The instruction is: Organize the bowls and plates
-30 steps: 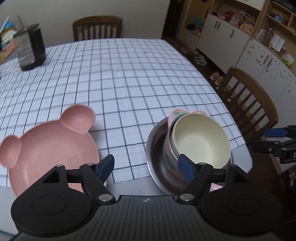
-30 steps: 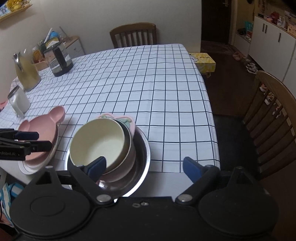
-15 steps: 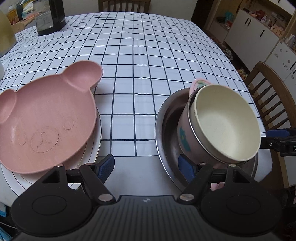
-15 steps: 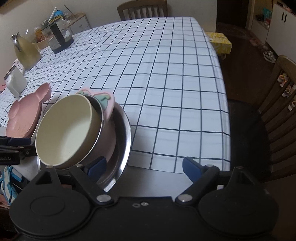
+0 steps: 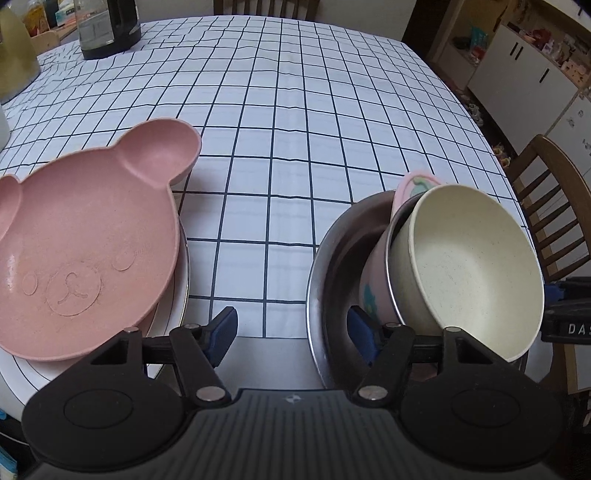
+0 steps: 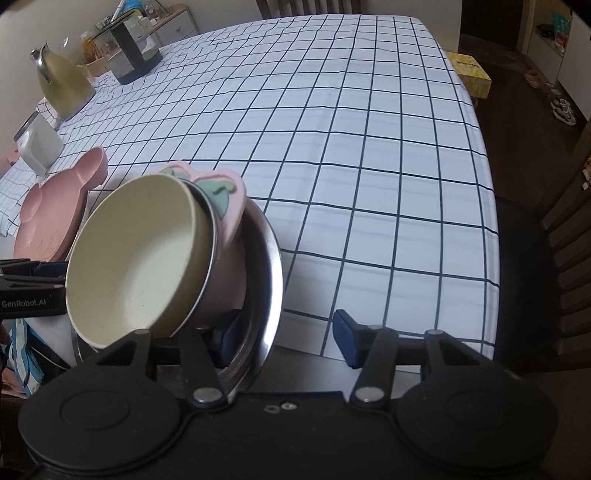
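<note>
left wrist view: the left gripper (image 5: 291, 334) hung over the near table edge with its jaws apart; they had just been closing. its left fingertip (image 5: 223, 330) stood above bare checked tablecloth (image 5: 295, 122), and its right fingertip (image 5: 364, 338) stood inside the wide stainless steel basin (image 5: 334, 254), beside the basin's near-left wall; whether it touched the steel could not be told. in the basin leaned a pink cup-like bowl with a teal print (image 5: 375, 284), tilted toward the right, with a speckled cream bowl (image 5: 469, 273) nested in its mouth. a flat pink piece with a green print (image 5: 415, 184) stood behind them at the basin's far rim. at near left a pink bear-face plate with two round ears (image 5: 85, 236) lay on a white plate with a thin rim line (image 5: 173, 302). a dark-based clear kettle (image 5: 107, 27) stood far left. the other tool showed at the right edge.

right wrist view: the right gripper (image 6: 286, 339) also had its jaws apart, just closing. its left fingertip (image 6: 229, 341) lay within the basin (image 6: 271, 266), and its right fingertip (image 6: 345, 338) outside it above the tablecloth (image 6: 351, 129), so the basin's near-right rim passed between them; contact with the rim could not be told. the cream bowl (image 6: 136, 254) faced near-left, the pink bowl (image 6: 231, 273) around it. the bear plate (image 6: 55, 206) lay to the left, a yellow-green jug (image 6: 64, 85) and a white container (image 6: 38, 142) farther off.
</note>
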Tool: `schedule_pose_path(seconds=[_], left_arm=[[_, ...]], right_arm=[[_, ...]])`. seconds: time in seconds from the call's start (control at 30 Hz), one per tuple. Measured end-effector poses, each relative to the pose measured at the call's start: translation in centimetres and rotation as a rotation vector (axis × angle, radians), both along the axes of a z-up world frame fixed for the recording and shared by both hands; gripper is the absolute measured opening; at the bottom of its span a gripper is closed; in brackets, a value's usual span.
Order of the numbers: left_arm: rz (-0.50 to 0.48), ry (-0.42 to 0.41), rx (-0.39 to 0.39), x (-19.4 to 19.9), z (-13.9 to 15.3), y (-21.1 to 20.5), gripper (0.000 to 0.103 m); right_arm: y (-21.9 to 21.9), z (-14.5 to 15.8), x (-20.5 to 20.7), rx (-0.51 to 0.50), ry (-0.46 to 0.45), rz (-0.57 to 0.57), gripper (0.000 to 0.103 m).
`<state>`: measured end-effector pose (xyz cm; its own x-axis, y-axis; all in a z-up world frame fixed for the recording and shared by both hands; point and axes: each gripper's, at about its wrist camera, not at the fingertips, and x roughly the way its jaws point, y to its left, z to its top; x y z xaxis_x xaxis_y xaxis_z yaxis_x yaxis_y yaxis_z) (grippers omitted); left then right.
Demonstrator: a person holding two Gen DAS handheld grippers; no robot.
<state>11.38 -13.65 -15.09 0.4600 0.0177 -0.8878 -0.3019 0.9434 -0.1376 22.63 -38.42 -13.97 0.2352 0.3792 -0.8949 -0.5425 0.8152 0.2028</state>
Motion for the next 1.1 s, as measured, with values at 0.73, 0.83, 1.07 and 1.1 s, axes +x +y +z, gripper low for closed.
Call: schedule_pose_path(seconds=[0.73,0.83,1.07,1.1], left_arm=[[0.05,0.024,-0.075,-0.1,0.1,-0.9,0.013],[0.055,0.01,-0.073,-0.4,0.7,-0.8,0.013],[0.076,-0.032,-0.073,-1.4,3.2,0.1,0.013],[0.079,-0.037,-0.073,-1.5,3.7,0.4,0.013]], right_arm=[[0.5,0.1,-0.4,0.029,0.02,0.059,0.014],[0.4,0.7,-0.4,0.038,0.005,0.061,0.014],[1.0,3.1,-0.7,0.05,-0.034,0.087,0.014],[1.2,3.5,-0.7,0.053,-0.039,0.09,0.014]])
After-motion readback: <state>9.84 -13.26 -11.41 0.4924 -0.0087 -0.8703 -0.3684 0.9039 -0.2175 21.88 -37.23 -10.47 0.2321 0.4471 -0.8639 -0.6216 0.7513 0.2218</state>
